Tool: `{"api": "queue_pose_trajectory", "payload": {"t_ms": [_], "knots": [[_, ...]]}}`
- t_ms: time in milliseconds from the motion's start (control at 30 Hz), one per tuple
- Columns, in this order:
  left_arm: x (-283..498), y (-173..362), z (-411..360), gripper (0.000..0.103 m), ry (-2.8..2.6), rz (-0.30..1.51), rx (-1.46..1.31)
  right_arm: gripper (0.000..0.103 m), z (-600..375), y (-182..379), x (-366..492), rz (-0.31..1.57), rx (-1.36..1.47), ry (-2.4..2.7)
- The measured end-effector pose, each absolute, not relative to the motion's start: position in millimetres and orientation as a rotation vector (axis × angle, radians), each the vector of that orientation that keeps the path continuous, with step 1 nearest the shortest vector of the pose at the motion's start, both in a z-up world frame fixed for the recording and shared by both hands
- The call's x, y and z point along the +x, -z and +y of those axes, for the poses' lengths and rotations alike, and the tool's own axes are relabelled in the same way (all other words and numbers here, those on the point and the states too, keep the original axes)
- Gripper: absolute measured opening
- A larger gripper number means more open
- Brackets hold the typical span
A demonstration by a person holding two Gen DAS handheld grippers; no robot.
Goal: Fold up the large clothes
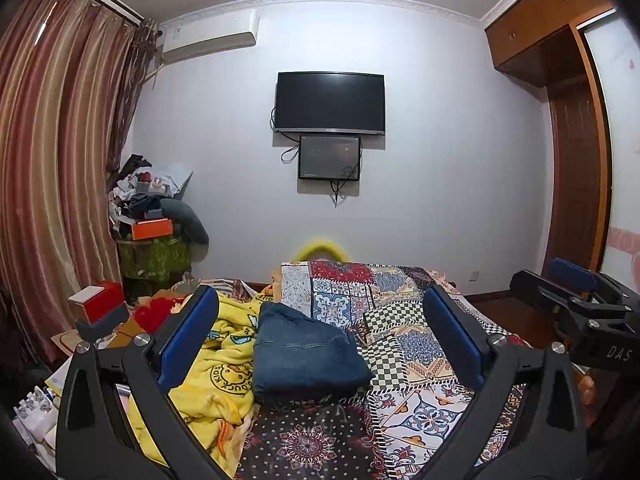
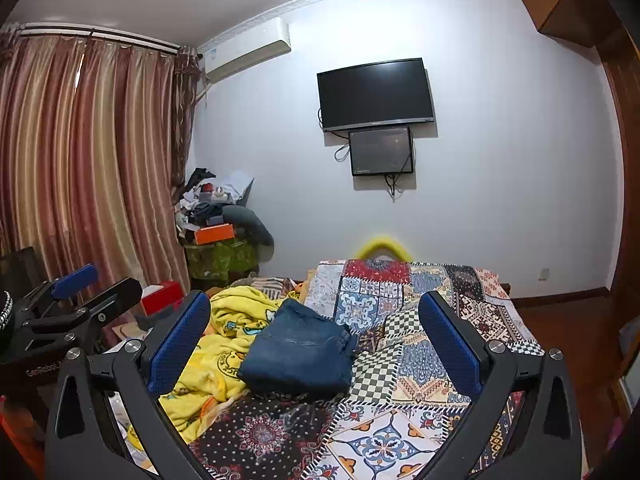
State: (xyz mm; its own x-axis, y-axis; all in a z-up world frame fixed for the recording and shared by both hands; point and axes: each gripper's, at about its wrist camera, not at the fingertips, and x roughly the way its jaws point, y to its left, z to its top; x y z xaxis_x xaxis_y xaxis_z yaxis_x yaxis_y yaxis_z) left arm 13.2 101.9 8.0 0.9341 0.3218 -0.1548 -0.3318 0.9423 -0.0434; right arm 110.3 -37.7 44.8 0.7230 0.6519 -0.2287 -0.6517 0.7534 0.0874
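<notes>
From the left wrist camera, the left gripper (image 1: pixel 320 332) hangs above the bed with its blue-padded jaws spread wide and nothing between them; framed in that gap lies the task's garment, a pair of blue jeans (image 1: pixel 306 354), already folded into a compact, squarish bundle that rests partly on the yellow blanket (image 1: pixel 224 364) and partly on the patchwork bedspread (image 1: pixel 404 320). The right gripper (image 1: pixel 576 300) shows at the right edge, level with the bed and well apart from the denim. Judging by the tidy stack, the fold itself looks finished — what remains is probably a last check, so the sensible thing is to keep both tools clear, and if a touch-up is needed, to press down flat on the top layer rather than pinch an edge and drag the layers askew. Readable writing here: "DAS" on the right tool's body, and on the blanket a round badge with "DUCK" and what seems to be "KIDS", though the letters are curved and creased. From the right wrist camera, the right gripper (image 2: pixel 316 332) is likewise wide open and empty, the jeans (image 2: pixel 298 350) lying between its fingers in the frame but lower down, untouched. The left gripper (image 2: pixel 76 292) sits at the left edge, beside a red box (image 2: pixel 162 294); its body carries "GenRobot" — cut off after that.
</notes>
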Motion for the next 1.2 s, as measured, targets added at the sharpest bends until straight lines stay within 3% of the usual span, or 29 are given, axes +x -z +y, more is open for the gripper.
{"api": "queue_pose_trajectory", "payload": {"t_ms": [1200], "knots": [[19.8, -4.2, 109.7, 0.103, -0.279, 0.185, -0.13, 0.103, -37.5, -46.2, 113.1, 0.276, 0.001, -0.72]]}}
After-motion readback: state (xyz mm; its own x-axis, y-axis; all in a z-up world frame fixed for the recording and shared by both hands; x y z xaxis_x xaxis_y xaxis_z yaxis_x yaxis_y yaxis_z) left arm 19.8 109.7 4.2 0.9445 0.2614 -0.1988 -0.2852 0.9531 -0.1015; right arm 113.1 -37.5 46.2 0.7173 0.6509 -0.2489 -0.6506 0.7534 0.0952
